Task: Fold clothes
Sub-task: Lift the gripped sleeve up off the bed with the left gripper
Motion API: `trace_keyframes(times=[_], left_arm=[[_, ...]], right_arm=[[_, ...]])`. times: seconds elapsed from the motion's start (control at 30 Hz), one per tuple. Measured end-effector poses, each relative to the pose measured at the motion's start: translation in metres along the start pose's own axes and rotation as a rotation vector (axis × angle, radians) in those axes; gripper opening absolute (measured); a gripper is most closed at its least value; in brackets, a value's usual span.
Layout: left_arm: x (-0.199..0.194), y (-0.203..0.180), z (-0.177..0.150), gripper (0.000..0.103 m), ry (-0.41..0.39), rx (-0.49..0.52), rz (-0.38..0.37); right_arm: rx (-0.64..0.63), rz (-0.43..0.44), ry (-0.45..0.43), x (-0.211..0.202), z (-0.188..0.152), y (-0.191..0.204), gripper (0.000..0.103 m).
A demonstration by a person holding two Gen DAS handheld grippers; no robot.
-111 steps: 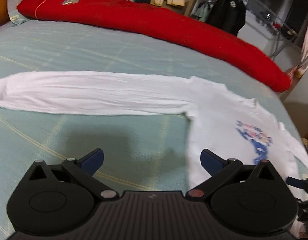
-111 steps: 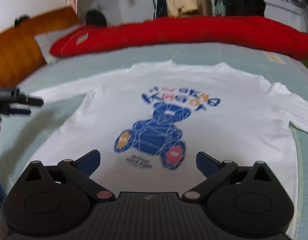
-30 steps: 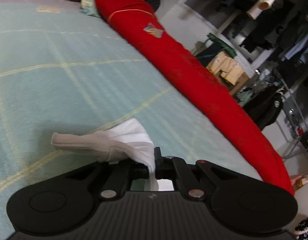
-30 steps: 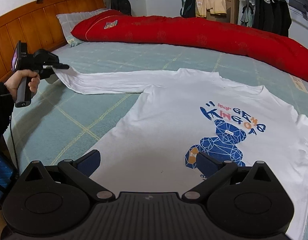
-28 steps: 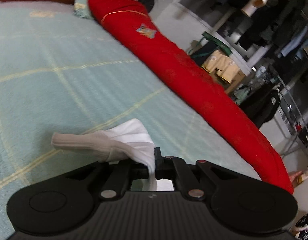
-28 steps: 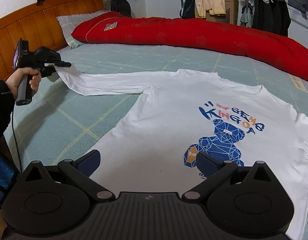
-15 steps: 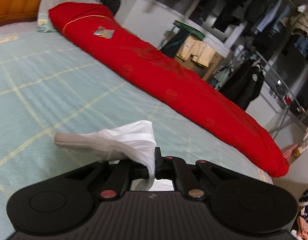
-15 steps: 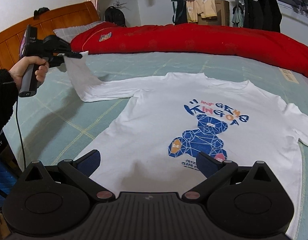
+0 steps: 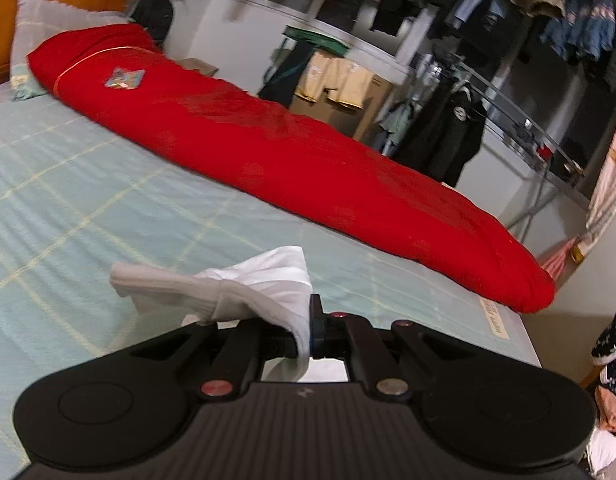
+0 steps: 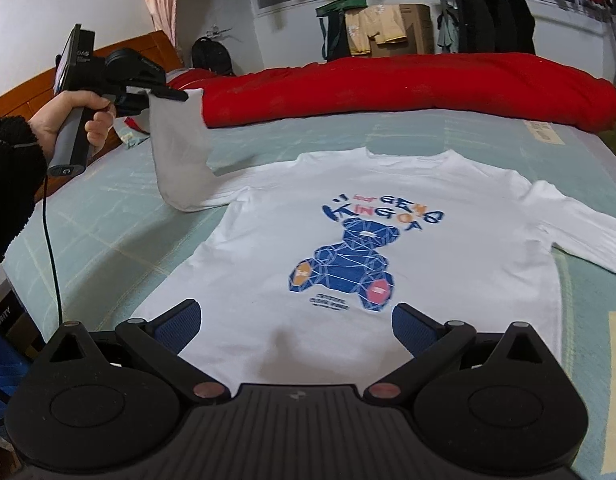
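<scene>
A white long-sleeved shirt (image 10: 408, 208) with a blue bear print lies flat, print up, on the pale green bed (image 10: 108, 236). My left gripper (image 9: 308, 328) is shut on the cuff of the shirt's left sleeve (image 9: 244, 284). In the right wrist view it (image 10: 176, 95) holds the sleeve (image 10: 180, 152) lifted well above the bed, the cloth hanging down to the shoulder. My right gripper (image 10: 296, 322) is open and empty, low over the shirt's hem. The other sleeve (image 10: 588, 236) lies flat at the right.
A long red quilt roll (image 10: 408, 84) lies across the far side of the bed, also seen in the left wrist view (image 9: 288, 160). A wooden headboard (image 10: 24, 92) and a pillow (image 9: 40, 28) are at the left. A clothes rack (image 10: 496, 8) and cardboard box (image 10: 412, 28) stand beyond.
My left gripper has lifted the sleeve cuff higher and carried it toward the shirt's body, so the sleeve now hangs steeply. My right gripper has stayed open over the hem.
</scene>
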State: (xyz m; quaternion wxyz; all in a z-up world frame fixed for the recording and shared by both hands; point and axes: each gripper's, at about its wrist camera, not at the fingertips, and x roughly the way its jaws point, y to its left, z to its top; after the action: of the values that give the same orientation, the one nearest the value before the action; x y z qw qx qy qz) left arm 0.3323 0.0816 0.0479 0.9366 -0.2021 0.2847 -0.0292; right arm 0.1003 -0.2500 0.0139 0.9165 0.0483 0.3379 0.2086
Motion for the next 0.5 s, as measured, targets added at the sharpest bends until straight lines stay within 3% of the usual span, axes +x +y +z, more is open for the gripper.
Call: trace_keyframes(times=[0.5], left_arm=[[0.03, -0.111, -0.002, 0.001, 0.031, 0.118, -0.072]], right_arm=[[0.043, -0.007, -0.023, -0.023, -0.013, -0.035, 0.103]])
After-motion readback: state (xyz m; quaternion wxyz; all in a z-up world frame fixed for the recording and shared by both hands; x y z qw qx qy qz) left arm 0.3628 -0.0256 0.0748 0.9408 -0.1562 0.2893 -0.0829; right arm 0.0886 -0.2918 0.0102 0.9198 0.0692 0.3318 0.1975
